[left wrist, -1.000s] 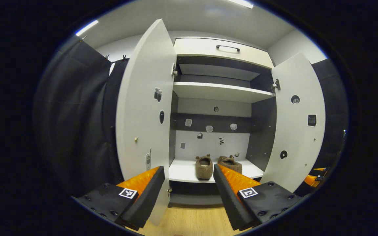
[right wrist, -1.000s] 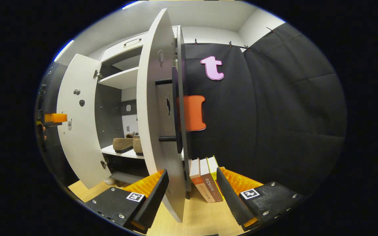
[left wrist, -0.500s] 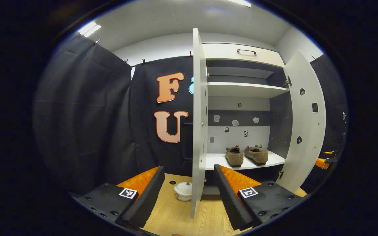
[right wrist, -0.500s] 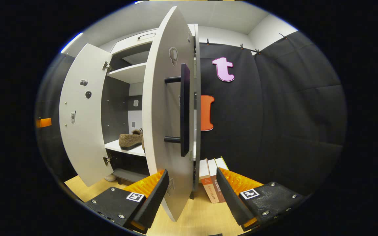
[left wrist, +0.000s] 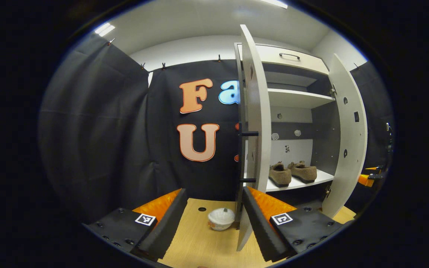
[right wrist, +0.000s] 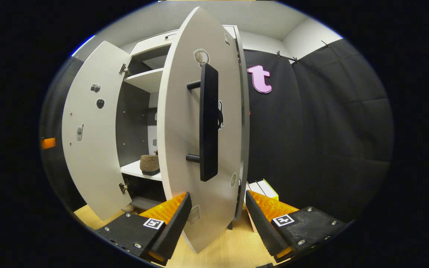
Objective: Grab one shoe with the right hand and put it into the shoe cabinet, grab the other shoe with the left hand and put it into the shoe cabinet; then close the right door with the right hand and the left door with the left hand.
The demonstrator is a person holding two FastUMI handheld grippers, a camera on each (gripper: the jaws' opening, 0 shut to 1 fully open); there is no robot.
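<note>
Stickers (right wrist: 79, 133), no legible writing

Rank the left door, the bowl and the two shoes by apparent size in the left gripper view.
1. Left door
2. Bowl, nearer the camera, so unsure against the shoes
3. Shoes, the two alike

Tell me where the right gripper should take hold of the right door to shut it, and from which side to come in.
Grip the vertical black handle bar on the right door, about midway between its two standoffs. Come in from the door's outer face, which faces the open right gripper; the bar stands off the panel, leaving room for a finger behind it.
</note>
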